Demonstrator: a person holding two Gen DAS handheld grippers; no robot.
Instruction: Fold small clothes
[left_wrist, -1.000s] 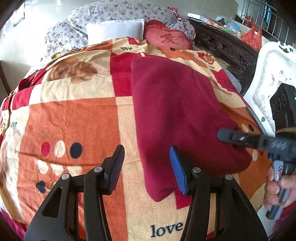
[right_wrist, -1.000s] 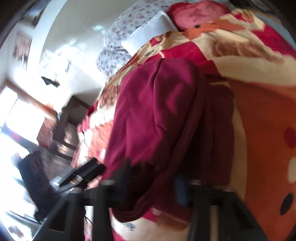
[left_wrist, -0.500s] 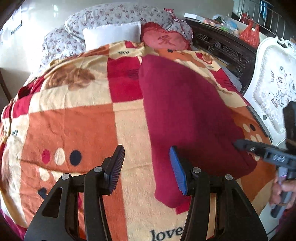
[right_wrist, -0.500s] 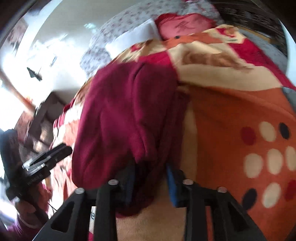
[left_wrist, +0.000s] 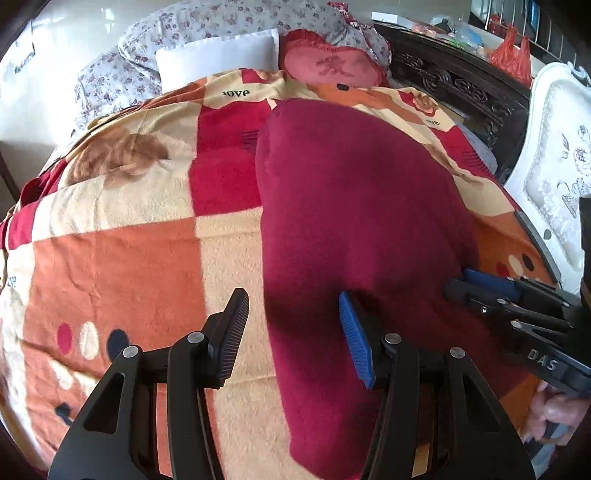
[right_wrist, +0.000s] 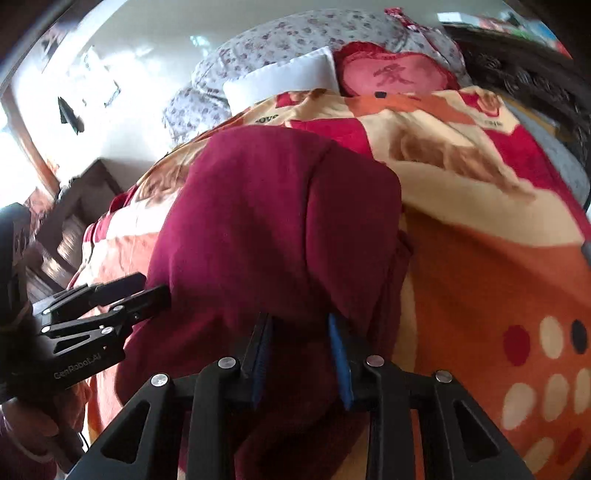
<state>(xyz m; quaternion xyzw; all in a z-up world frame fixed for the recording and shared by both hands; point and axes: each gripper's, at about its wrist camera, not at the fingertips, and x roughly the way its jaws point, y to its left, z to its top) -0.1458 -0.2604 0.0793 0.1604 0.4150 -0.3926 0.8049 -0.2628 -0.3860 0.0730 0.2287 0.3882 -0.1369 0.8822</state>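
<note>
Maroon garment (left_wrist: 362, 206) lies lengthwise, long axis toward pillows (left_wrist: 218, 55), apparently folded.

A bed covered by a fleecy blanket (left_wrist: 122, 266) in orange, cream and red squares printed with "love" carries a long dark red fleece garment (left_wrist: 354, 221) lying lengthwise. At the head sit a white pillow (left_wrist: 218, 55), floral grey pillows (left_wrist: 229, 18) and a heart-shaped red cushion (left_wrist: 328, 66).
</note>
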